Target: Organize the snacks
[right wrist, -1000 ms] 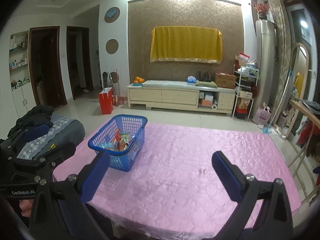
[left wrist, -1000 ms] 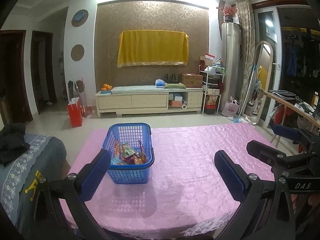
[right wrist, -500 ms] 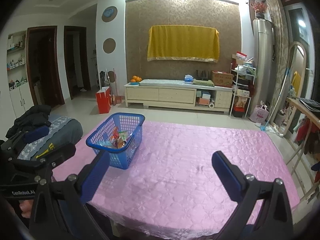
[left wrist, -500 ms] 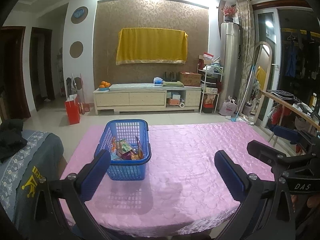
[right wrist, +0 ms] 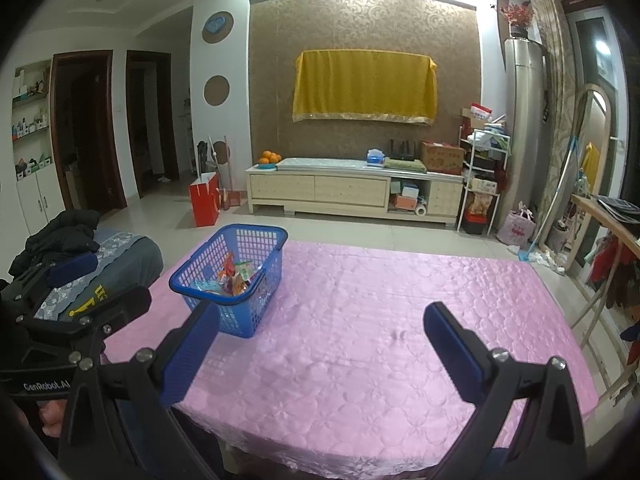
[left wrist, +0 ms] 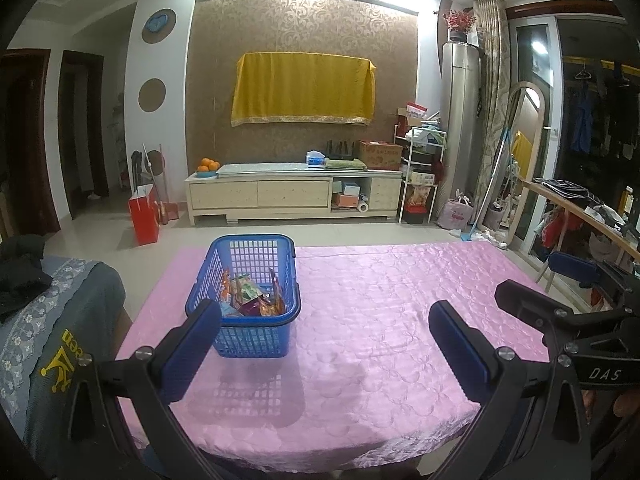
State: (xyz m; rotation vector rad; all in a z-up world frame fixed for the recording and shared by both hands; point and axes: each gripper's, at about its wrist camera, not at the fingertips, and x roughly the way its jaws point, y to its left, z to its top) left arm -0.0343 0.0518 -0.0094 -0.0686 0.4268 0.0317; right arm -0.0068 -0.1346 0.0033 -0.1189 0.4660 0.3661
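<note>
Left wrist view: the blue basket (left wrist: 250, 292) sits lower and nearer in frame than a second ago, so the left gripper (left wrist: 326, 336) has been rising and tipping down toward the pink tablecloth (left wrist: 400, 320) rather than reaching in. Its tongs gape wide, both blue pads well apart, gripping nothing. The basket lies at about eleven o'clock from the gap between the pads, with the left pad overlapping its near corner in the picture; whether they touch, I cannot tell. The snacks (left wrist: 252, 296), a jumble of bright packets, lie inside on the basket floor. The basket's long axis runs from six to twelve o'clock, short end toward the camera. At three o'clock, the right gripper (left wrist: 560, 300) pokes in from the edge. Right wrist view: same story, the camera has lifted a touch and the basket (right wrist: 234, 276) has slid down-frame. The right gripper (right wrist: 320, 336) is also spread fully, empty, hovering over bare cloth. Here the basket sits at ten o'clock, its long axis slanting from seven to one o'clock. Snack packets (right wrist: 232, 276) are inside, none on the cloth. That fits packets already gathered, or packets waiting to be laid out; the pictures don't settle which.
</note>
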